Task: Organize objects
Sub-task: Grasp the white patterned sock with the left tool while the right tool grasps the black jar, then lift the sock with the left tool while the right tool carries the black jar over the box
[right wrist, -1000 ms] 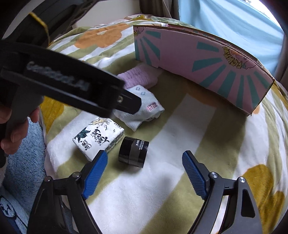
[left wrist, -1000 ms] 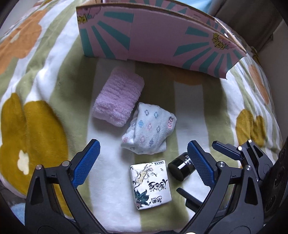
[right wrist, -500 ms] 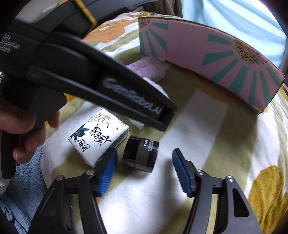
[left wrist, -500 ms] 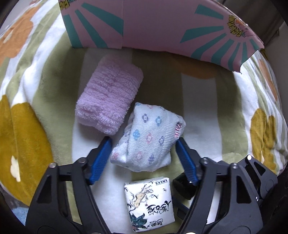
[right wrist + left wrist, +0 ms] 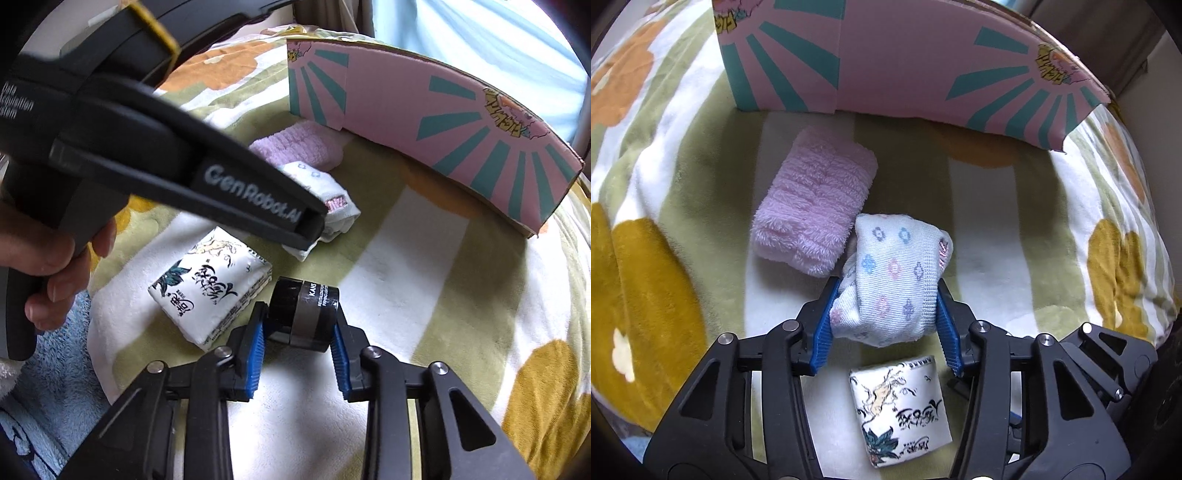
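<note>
My left gripper (image 5: 884, 314) is shut on a rolled white sock with small flower prints (image 5: 897, 280), pressed between its blue pads. A folded fluffy pink cloth (image 5: 816, 206) lies just left of the sock, touching it. A white tissue pack with ink drawings (image 5: 903, 406) lies below the left gripper. My right gripper (image 5: 299, 332) is shut on a small black jar (image 5: 304, 314) lying on its side, next to the tissue pack (image 5: 210, 288). The left gripper's black arm (image 5: 221, 184) crosses the right wrist view and hides part of the sock (image 5: 332, 206).
A pink cardboard box with teal rays (image 5: 905, 59) stands at the back, also in the right wrist view (image 5: 443, 122). Everything rests on a soft blanket with green stripes and orange flowers (image 5: 646, 258). A blue towel (image 5: 55, 406) lies at the lower left.
Both grippers moved forward and closed: the left one around the flowered sock, the right one around the black jar. Both were wide open a second ago.
</note>
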Demonstrator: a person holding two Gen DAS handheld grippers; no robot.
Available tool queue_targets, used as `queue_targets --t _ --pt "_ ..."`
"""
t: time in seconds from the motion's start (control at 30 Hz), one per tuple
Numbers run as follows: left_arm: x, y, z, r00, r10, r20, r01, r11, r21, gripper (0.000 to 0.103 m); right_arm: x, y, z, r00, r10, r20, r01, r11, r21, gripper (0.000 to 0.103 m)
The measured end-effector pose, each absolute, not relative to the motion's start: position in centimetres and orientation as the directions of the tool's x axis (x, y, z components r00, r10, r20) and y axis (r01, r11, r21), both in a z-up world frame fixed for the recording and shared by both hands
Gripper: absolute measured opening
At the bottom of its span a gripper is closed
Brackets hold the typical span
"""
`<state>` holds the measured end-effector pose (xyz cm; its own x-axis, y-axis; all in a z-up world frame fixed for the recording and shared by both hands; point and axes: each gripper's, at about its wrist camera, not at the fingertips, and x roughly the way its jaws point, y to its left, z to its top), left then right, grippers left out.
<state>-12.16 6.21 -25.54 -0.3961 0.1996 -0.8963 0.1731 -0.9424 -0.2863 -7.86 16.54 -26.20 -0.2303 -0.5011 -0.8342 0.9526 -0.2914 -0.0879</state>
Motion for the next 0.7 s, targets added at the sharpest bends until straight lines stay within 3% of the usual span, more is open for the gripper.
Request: queue_targets --t 0.7 --pt "-9.6 4.1 -17.7 -0.519 0.195 -0.832 0.082 -0.958 -0.276 0.045 -9.9 18.6 -19.0 -0.312 -0.459 -0.832 0.905 -0.409 -0.114 0.029"
